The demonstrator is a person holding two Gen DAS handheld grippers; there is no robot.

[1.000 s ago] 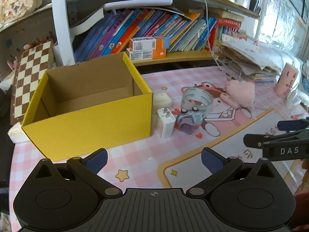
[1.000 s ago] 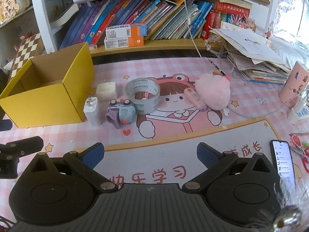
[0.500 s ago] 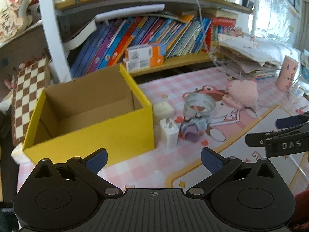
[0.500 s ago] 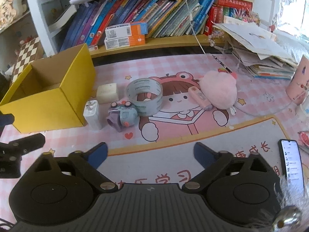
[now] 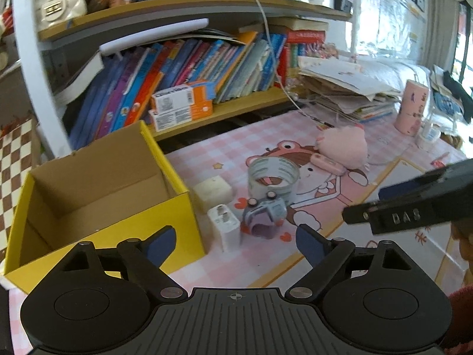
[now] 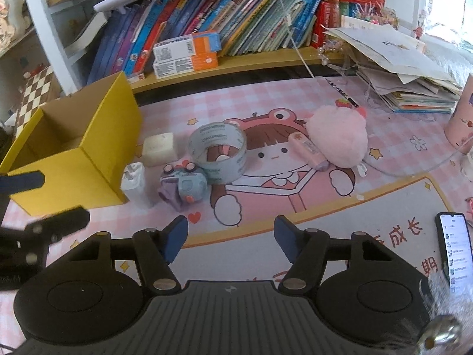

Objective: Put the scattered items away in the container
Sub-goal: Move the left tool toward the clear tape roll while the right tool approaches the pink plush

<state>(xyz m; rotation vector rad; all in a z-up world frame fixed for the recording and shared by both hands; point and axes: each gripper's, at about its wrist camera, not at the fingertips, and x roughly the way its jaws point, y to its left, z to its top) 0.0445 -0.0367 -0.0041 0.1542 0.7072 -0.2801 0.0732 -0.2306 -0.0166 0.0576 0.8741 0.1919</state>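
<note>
Crowding is your chief hazard: ahead of the right claw point(image 6: 230, 241) the white charger point(image 6: 134, 185), the toy camera point(image 6: 184, 186) and the tape roll point(image 6: 218, 151) sit touching or nearly so, and the charger stands on end just beside the wall of the yellow box point(image 6: 97, 159). If you bring a finger down between them without a clean gap, you will likely topple the charger or push the toy camera into the roll. Both claws are empty; their jaws have just been closing with nothing between them, the right one now about half spread, the left claw point(image 5: 235, 241) only slightly narrowed. Narrowed jaws may not straddle the tape roll, so in my judgement you should widen before any approach to it. The two claws also hang near each other, the left one at the left edge of the right claw's view; a crossing reach risks a knock. The box stands open and bare inside, ahead and left of both claws. Count on the table point(image 6: 325, 207): one charger, one toy camera, one tape roll, one cream block point(image 6: 158, 149), one pink tube point(image 6: 307, 151), one pink plush point(image 6: 337, 136), all outside the box; one phone point(image 6: 453, 248) lies right of the right claw.
</note>
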